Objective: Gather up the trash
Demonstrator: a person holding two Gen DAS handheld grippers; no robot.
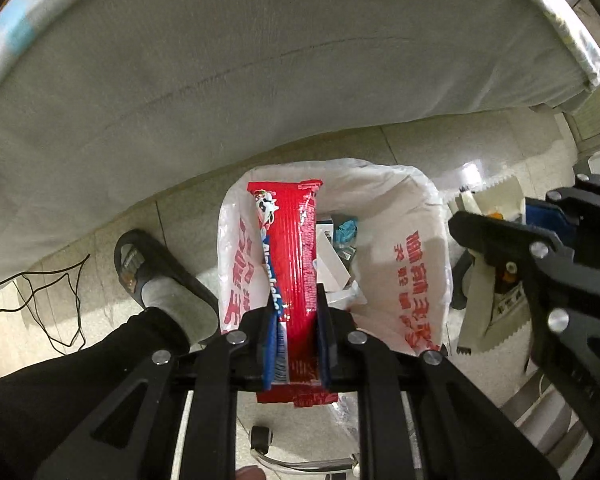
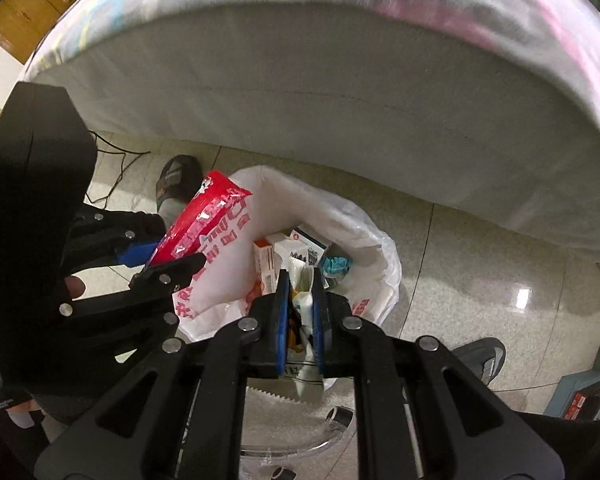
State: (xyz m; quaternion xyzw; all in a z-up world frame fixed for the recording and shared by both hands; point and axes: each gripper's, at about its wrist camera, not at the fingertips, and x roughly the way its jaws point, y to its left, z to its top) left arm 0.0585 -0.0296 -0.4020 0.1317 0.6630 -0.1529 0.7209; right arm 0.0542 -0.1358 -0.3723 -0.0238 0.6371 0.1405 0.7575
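A long red snack wrapper [image 1: 290,248] sticks out of my left gripper [image 1: 296,300], which is shut on it and points down over the bin. The bin is lined with a white plastic bag with red print [image 1: 404,264] and holds boxes and scraps [image 2: 296,254]. My right gripper [image 2: 301,280] is shut on a pale zigzag-edged wrapper [image 2: 306,308] just above the bin's near rim. From the left wrist view the right gripper [image 1: 466,226] and its pale wrapper [image 1: 480,304] hang right of the bin. The right wrist view shows the left gripper [image 2: 172,252] holding the red wrapper [image 2: 204,218] over the bin's left edge.
A mattress edge [image 1: 220,80] hangs over the tiled floor just behind the bin. A person's foot in a dark slipper [image 1: 156,276] stands left of the bin, another foot [image 2: 480,356] at its right. Black cables [image 1: 52,292] lie on the floor. Chair casters [image 1: 260,438] sit below me.
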